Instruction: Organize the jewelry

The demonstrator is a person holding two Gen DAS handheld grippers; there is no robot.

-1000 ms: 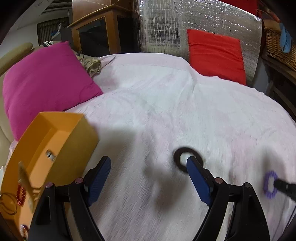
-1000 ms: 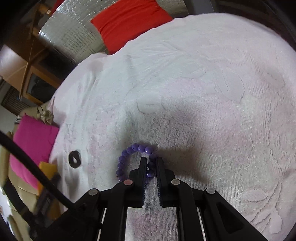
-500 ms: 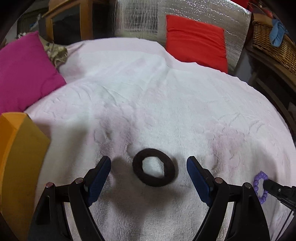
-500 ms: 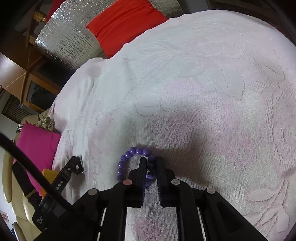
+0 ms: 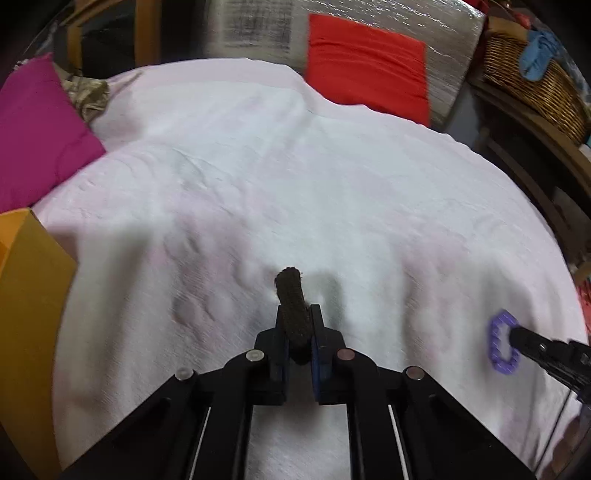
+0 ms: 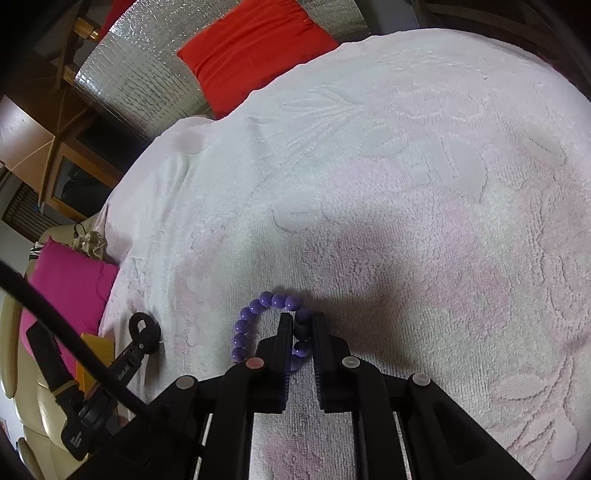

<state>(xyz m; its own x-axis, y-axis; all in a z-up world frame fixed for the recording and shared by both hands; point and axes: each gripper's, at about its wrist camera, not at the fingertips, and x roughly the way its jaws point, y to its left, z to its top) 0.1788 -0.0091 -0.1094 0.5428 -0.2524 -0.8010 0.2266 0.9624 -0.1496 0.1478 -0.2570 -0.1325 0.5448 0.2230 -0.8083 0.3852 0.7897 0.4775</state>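
Low over the bed [image 5: 332, 177], the left gripper [image 5: 298, 332] pinches one dark hair tie [image 5: 291, 302] (held edge-on), the right gripper [image 6: 300, 332] clamps one purple bead bracelet [image 6: 255, 314]

Bed [image 5: 332, 177] covered in pale pink embossed towelling. Magenta cushion [image 5: 33, 129] at its far-left edge, red cushion [image 5: 365, 74] at the far edge against a silver quilted foil panel [image 5: 258, 26]. Wooden cabinet [image 6: 62, 147] with dark glass beyond the far-left corner. Wicker basket [image 5: 532, 96] on a dark shelf, far right.
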